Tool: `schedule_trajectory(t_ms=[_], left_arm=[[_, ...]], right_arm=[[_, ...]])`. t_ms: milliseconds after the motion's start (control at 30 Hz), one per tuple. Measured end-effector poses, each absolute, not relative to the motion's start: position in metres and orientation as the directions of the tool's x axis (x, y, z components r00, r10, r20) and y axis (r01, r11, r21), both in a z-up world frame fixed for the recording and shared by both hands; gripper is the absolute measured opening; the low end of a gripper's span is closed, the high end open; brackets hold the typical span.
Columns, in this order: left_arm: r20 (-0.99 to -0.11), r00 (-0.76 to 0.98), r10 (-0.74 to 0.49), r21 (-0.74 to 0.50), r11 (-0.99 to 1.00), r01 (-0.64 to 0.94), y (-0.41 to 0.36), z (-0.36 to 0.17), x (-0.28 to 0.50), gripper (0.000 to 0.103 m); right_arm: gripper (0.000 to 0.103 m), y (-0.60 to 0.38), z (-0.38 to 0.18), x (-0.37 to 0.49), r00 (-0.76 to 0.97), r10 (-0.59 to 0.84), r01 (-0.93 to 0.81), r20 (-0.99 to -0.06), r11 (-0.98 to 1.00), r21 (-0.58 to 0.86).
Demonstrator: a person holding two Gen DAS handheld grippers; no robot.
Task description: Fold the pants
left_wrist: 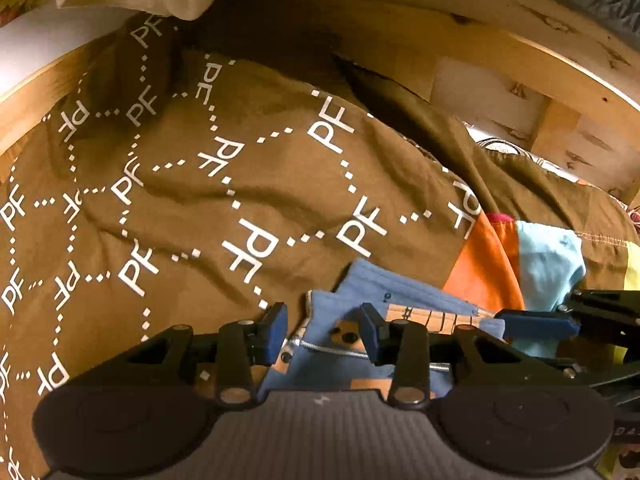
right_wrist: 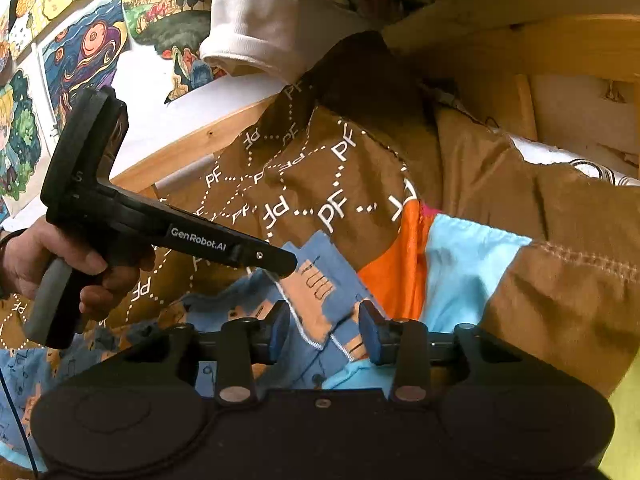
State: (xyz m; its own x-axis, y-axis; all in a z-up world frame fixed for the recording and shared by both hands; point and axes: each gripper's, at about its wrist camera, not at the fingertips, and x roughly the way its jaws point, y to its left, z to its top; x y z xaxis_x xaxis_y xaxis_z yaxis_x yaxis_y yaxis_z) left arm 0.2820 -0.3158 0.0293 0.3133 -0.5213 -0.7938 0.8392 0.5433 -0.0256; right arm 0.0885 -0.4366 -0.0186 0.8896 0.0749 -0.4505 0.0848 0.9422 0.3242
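Pants [left_wrist: 352, 300] lie on the brown PF-print blanket [left_wrist: 208, 184], just beside its orange patch [left_wrist: 480, 264], blue with tan blocks. I have both sets of tongs parted: left gripper [left_wrist: 326, 332] straddling a hem, right gripper [right_wrist: 324, 332] over a white-stitched edge. Fabric looks thin, limp, light (likely to sag), so I'd pinch seams or waistband rather than loose middle cloth.
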Motion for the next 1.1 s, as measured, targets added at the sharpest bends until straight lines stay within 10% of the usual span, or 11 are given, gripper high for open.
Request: schedule_trajectory(t_ms=[300, 800, 967, 1100], left_arm=[[-0.813, 0.314, -0.49, 0.017, 0.52, 0.854, -0.325, 0.03, 0.279, 0.01], [-0.746, 0.409, -0.525, 0.187, 0.425, 0.886, -0.36, 0.04, 0.247, 0.014], [-0.683, 0.438, -0.584, 0.153, 0.472, 0.868, -0.337, 0.054, 0.246, 0.033], [-0.633, 0.509, -0.583, 0.122, 0.575, 0.809, -0.285, 0.069, 0.234, 0.045]], right_arm=[[0.018, -0.435, -0.021, 0.092, 0.884, 0.064, 0.092, -0.463, 0.947, 0.306], [0.009, -0.439, -0.017, 0.079, 0.88, -0.034, 0.165, -0.474, 0.958, 0.237], [0.052, -0.434, -0.013, 0.074, 0.897, -0.097, 0.179, -0.432, 0.972, 0.153], [0.057, -0.419, -0.006, 0.067, 0.935, -0.087, 0.114, -0.343, 0.992, 0.058]])
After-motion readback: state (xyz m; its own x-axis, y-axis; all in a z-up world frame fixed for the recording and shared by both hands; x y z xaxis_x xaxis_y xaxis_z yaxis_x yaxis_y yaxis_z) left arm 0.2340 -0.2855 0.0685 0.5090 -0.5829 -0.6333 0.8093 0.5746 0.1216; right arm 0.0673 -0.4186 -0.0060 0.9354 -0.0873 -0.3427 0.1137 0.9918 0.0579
